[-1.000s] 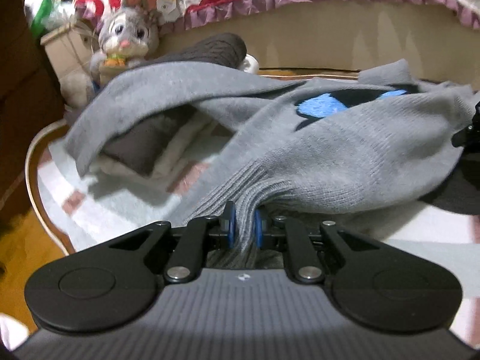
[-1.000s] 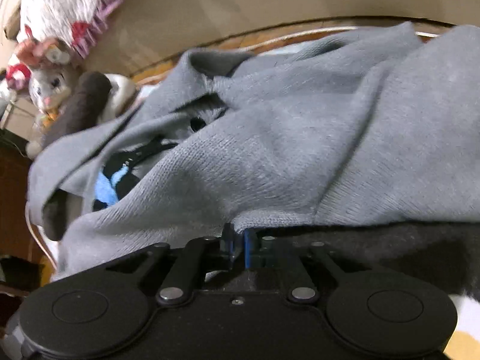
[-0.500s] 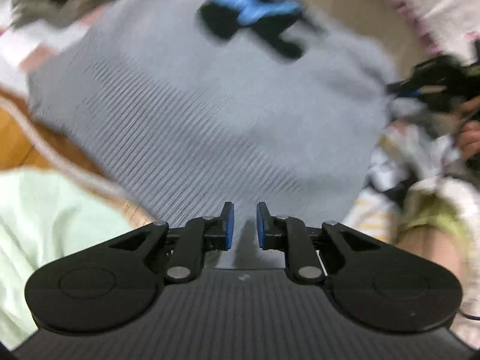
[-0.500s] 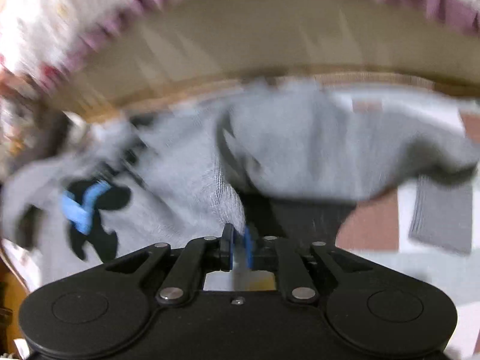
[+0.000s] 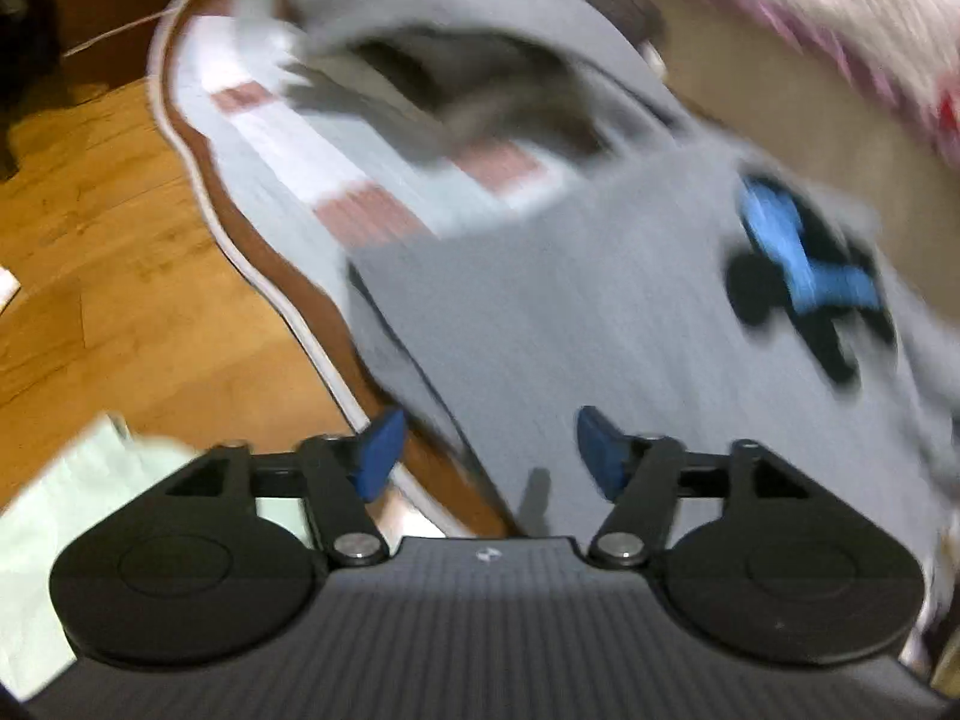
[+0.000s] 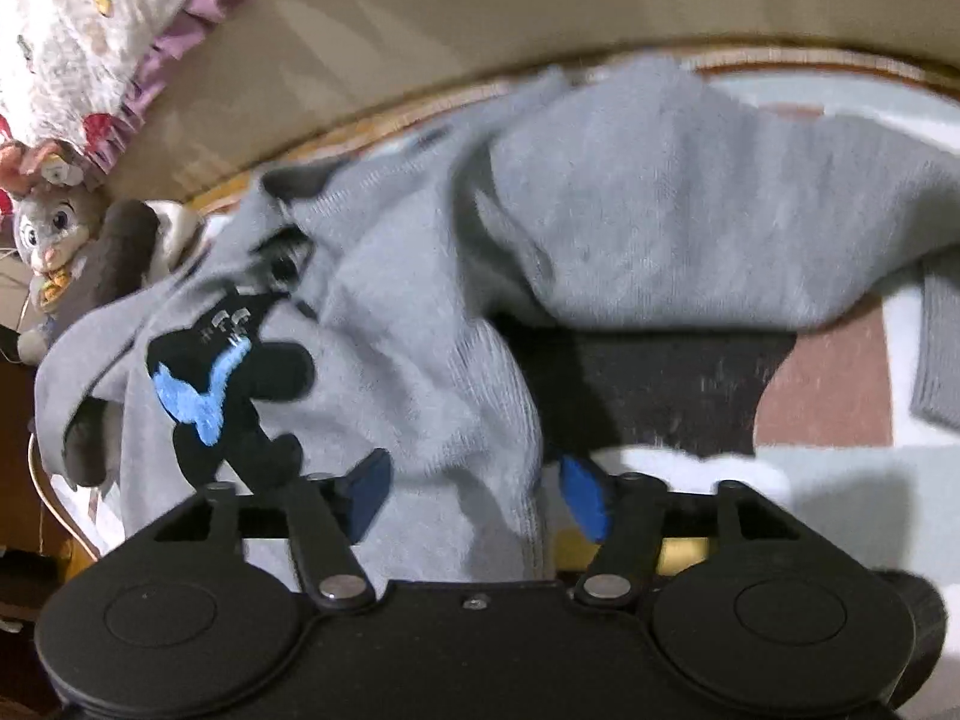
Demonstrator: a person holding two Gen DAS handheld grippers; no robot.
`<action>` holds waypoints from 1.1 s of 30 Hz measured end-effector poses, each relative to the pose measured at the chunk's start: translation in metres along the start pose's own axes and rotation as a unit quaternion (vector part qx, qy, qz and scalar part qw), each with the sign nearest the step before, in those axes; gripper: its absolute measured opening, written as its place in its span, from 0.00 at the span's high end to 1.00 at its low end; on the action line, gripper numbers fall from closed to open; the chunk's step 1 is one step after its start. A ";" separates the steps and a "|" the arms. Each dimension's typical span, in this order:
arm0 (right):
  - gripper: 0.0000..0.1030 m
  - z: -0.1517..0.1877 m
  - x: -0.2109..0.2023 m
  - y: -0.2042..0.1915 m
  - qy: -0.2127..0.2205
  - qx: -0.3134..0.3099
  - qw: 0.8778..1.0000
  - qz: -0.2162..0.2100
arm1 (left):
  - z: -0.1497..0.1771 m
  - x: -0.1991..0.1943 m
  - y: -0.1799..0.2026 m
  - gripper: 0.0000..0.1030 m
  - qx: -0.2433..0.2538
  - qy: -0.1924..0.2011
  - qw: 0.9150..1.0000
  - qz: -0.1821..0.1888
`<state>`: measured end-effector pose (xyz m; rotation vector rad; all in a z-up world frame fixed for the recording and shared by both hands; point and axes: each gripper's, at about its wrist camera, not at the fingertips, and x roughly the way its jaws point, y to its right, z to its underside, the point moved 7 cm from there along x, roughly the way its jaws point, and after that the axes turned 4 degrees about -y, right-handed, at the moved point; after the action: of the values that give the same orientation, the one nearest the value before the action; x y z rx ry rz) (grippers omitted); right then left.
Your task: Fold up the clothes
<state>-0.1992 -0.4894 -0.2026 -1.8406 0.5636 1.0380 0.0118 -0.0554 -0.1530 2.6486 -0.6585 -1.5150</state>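
Note:
A grey knit sweater point(image 5: 588, 312) with a black and blue figure point(image 5: 804, 276) on its front lies spread over the table, its hem toward me. My left gripper point(image 5: 486, 456) is open, its blue pads wide apart over the hem; the view is blurred. In the right wrist view the same sweater point(image 6: 630, 210) lies rumpled, one sleeve stretched to the right. My right gripper point(image 6: 474, 495) is open too, with a fold of the hem lying loosely between its pads point(image 6: 582, 498).
A striped white and brown cloth point(image 5: 288, 144) covers the curved-edged table point(image 5: 204, 192). Wooden floor point(image 5: 90, 228) lies to the left, with pale green fabric point(image 5: 54, 534) near me. A stuffed rabbit point(image 6: 48, 228) and a dark garment point(image 6: 678, 372) sit by the sweater; a quilted bed point(image 6: 90, 18) is behind.
Both grippers were shut on the sweater's hem and have let go, opening wide. The sweater was swung out and now lies flatter on the table.

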 end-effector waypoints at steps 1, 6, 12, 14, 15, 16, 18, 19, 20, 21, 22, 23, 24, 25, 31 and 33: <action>0.30 0.001 0.004 0.003 -0.009 0.010 1.000 -0.004 | -0.008 0.005 -0.008 0.37 -0.014 0.007 1.000 0.000; 0.30 0.005 0.013 0.017 -0.039 0.058 0.997 -0.037 | -0.028 0.036 -0.033 0.37 -0.017 0.034 0.997 -0.063; 0.38 0.018 0.022 0.001 -0.094 0.055 0.985 -0.131 | -0.034 0.057 -0.044 0.34 -0.065 0.041 0.997 -0.030; 0.54 0.021 0.024 -0.005 -0.102 0.043 0.984 -0.141 | -0.034 0.056 -0.038 0.43 -0.065 0.044 0.997 0.000; 0.68 0.022 0.023 -0.009 -0.101 0.035 0.983 -0.146 | -0.034 0.054 -0.034 0.74 -0.049 0.046 0.998 0.009; 0.69 0.022 0.021 -0.013 -0.101 0.028 0.983 -0.150 | -0.035 0.053 -0.028 0.91 -0.025 0.050 0.998 0.007; 0.69 0.024 0.020 -0.020 -0.102 0.013 0.983 -0.152 | -0.037 0.049 -0.017 0.92 0.027 0.065 0.998 -0.001; 0.68 0.025 0.020 -0.023 -0.104 0.004 0.984 -0.146 | -0.038 0.046 -0.013 0.92 0.044 0.072 0.996 -0.005; 0.67 0.028 0.019 -0.027 -0.104 -0.009 0.985 -0.135 | -0.038 0.043 -0.009 0.92 0.055 0.076 0.996 -0.007; 0.52 0.029 0.018 -0.028 -0.105 -0.019 0.987 -0.121 | -0.039 0.041 -0.005 0.92 0.065 0.081 0.995 -0.008; 0.40 0.031 0.018 -0.028 -0.106 -0.024 0.988 -0.111 | -0.039 0.038 -0.001 0.92 0.073 0.085 0.994 -0.008; 0.39 0.033 0.018 -0.027 -0.107 -0.028 0.989 -0.101 | -0.039 0.038 0.001 0.92 0.075 0.087 0.993 -0.003; 0.39 0.035 0.018 -0.027 -0.111 -0.025 0.989 -0.095 | -0.038 0.038 0.003 0.92 0.076 0.087 0.993 0.002; 0.36 0.038 0.018 -0.026 -0.114 -0.021 0.989 -0.089 | -0.038 0.039 0.005 0.91 0.077 0.086 0.993 0.007; 0.33 0.065 0.021 -0.007 -0.181 0.161 0.952 -0.188 | -0.032 0.045 0.000 0.89 0.058 0.072 0.996 0.022; 0.33 0.078 0.024 -0.004 -0.209 0.175 0.946 -0.178 | -0.030 0.047 -0.002 0.89 0.060 0.069 0.996 0.020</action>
<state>-0.2155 -0.4175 -0.2384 -1.2960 0.1370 0.9689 0.0581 -0.0768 -0.1754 2.7777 -0.8113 -1.3080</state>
